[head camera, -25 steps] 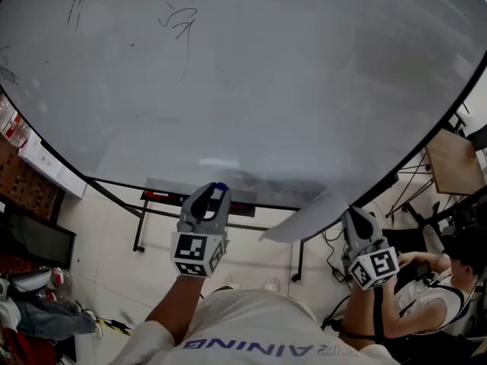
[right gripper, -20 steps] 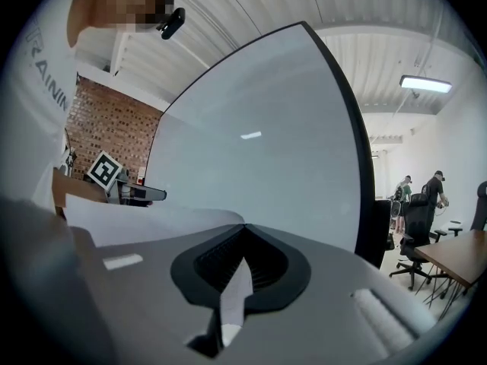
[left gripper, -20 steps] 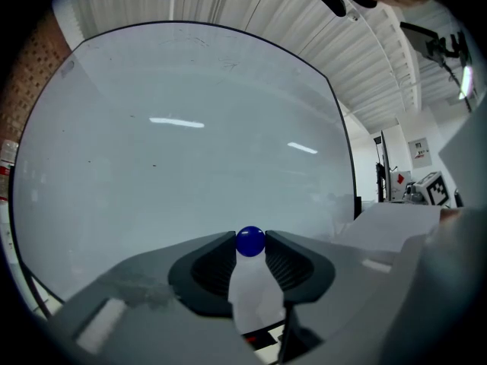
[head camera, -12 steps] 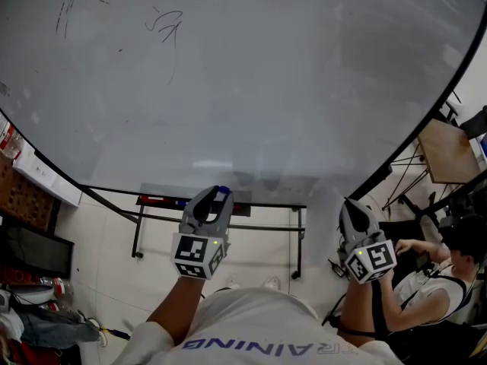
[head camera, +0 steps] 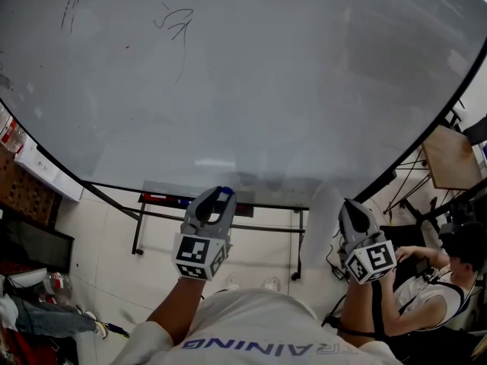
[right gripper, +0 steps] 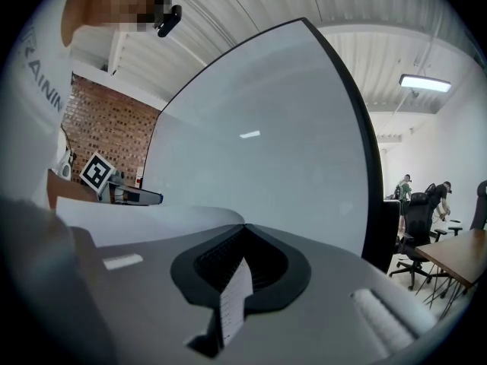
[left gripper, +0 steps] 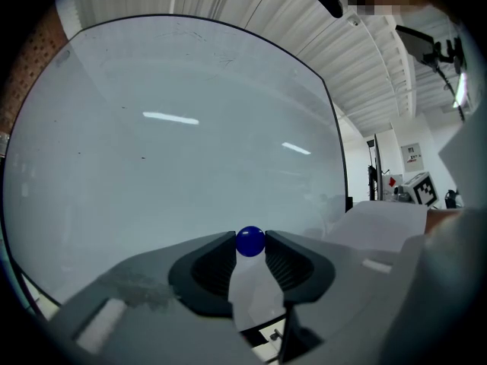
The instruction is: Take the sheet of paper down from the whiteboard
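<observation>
Spanning the whole upper head view is 1 whiteboard [head camera: 266, 90], bare except for 2 small marker scribbles [head camera: 176, 23] near its top left.

Below its lower edge, on the left, the left gripper [head camera: 216, 198] points at the board. Its 2 jaws pinch 1 blue ball-shaped magnet [left gripper: 249, 242] right at their tips, and the ball touches both pads. 1 square-marker cube [head camera: 199, 255] sits at the back of this gripper.

Further right, the right gripper [head camera: 350, 205] is held near the board's lower right frame, with a second marker cube [head camera: 371, 261] behind it. Its jaws are pressed together on 1 sheet of paper [right gripper: 144, 220]. A narrow edge of the sheet shows in the throat behind the pads. The rest spreads out in a curve from the jaws toward the left gripper. No magnet shows on it, and only this gripper holds it. In the head view it is only a pale blur beside the jaw tips.

At the far right, 1 person [head camera: 449, 272] sits low beside the board, and 2 more people [right gripper: 405, 185] stand far off in the room.
</observation>
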A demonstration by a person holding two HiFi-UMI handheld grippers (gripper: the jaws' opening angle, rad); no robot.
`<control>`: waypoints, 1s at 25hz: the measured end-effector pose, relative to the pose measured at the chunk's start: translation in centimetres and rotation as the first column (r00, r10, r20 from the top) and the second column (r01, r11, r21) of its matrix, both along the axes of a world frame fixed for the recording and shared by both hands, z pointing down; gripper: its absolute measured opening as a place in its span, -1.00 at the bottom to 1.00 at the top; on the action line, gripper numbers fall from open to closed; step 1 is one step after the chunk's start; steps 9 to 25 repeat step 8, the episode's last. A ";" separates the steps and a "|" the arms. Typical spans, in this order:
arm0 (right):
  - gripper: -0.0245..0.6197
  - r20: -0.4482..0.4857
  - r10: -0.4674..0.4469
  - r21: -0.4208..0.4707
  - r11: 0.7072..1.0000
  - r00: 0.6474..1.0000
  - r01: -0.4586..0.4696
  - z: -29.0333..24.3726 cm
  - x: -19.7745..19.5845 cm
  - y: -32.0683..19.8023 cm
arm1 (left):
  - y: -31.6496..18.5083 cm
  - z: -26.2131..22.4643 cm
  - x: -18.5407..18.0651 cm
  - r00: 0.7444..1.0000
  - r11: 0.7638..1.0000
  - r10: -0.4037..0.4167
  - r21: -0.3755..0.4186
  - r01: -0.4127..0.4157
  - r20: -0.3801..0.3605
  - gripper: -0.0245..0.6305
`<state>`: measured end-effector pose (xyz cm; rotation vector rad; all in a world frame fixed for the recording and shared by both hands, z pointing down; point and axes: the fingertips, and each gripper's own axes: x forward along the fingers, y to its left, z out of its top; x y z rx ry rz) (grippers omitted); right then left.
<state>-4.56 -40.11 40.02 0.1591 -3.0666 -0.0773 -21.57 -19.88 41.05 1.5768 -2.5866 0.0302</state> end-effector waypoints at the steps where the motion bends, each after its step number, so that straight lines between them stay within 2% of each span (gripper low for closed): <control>1: -0.90 0.000 -0.003 0.001 1.000 1.000 0.003 0.0 -0.1 0.0 | 0.1 0.0 0.0 1.000 1.000 -0.001 -0.001 0.001 -0.001 -0.53; 25: -0.90 -0.007 -0.011 -0.001 1.000 1.000 0.011 0.2 -0.4 0.6 | 0.5 0.5 0.0 1.000 1.000 0.000 -0.009 0.000 -0.013 -0.54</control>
